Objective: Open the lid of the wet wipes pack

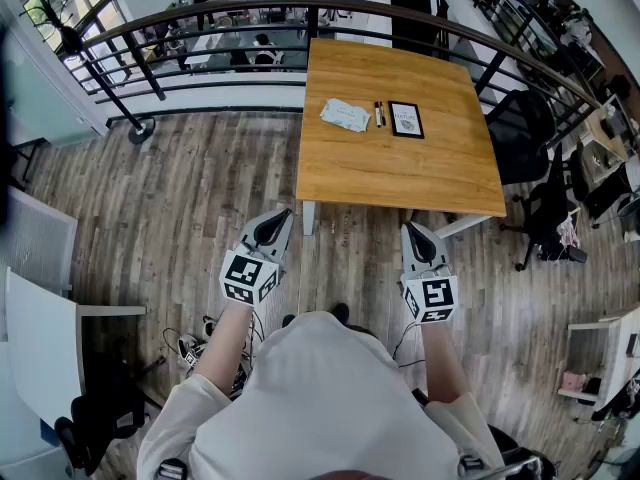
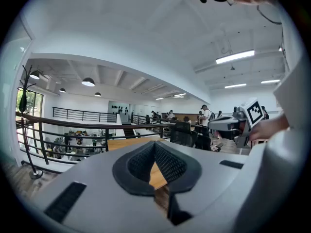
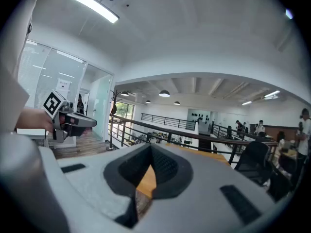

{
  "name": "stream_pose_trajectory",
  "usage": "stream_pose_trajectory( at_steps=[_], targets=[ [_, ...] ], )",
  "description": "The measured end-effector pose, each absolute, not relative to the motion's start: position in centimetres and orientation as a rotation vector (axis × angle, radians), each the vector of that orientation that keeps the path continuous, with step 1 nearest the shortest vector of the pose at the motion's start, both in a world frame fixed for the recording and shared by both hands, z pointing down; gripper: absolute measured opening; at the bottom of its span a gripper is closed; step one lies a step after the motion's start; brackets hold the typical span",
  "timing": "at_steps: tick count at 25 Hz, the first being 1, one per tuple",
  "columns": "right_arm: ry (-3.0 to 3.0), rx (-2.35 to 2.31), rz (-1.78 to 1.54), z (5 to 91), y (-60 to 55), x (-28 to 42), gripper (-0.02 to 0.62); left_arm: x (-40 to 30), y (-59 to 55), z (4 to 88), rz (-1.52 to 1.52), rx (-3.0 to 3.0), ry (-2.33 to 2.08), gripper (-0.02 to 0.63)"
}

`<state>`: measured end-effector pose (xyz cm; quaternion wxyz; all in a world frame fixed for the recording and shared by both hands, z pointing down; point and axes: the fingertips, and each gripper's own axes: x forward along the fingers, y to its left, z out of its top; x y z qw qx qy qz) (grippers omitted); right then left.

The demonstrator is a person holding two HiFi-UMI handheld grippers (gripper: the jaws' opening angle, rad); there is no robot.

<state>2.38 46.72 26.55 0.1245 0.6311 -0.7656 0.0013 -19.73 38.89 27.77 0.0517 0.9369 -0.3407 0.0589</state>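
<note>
Left tool (image 1: 284, 215) is closed tight with nothing between the pads, and the right tool (image 1: 409, 229) matches it, jaws together and empty. Both are held out nearly level over the wooden floor (image 1: 180, 208), short of the near edge of the table (image 1: 400, 183). The left gripper view confirms it: the left tool's (image 2: 155, 145) pads meet with only tabletop showing beyond them. It's the same for the right tool (image 3: 150, 148).

The wet wipes pack (image 1: 345, 114) lies flat, left of the table's middle and closer to the left edge than the right. A pen (image 1: 378, 114) lies just beside it, with a black-framed card (image 1: 406, 119) next along.

So this looks like the approach, with the lid untouched and too small to make out from here. To do it well, come right up to the near edge and open both tools before reaching in. One tool should pin the pack's body while the other catches the lid's free edge and peels it up gently. A light pack like that will likely slide or lift if nothing pins it.
</note>
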Motion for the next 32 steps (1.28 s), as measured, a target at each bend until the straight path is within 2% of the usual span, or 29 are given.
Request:
stream_pose_trajectory(
  at_steps=[16,22,32],
  targets=[
    [-2.272,1.765,0.029,27.4,45.7,3.2,0.003,-17.8,38.5,28.4,0.215,2.844,-1.031,-0.002],
    [-2.29,1.725,0.045,28.2,45.5,3.5,0.011,-17.3,38.4,28.6,0.202,2.829,-1.053,0.036],
    [-2.348,1.668,0.073,29.6,44.9,8.2,0.014,-12.5,38.7,30.1,0.24,2.795,-1.076,0.108]
  ],
)
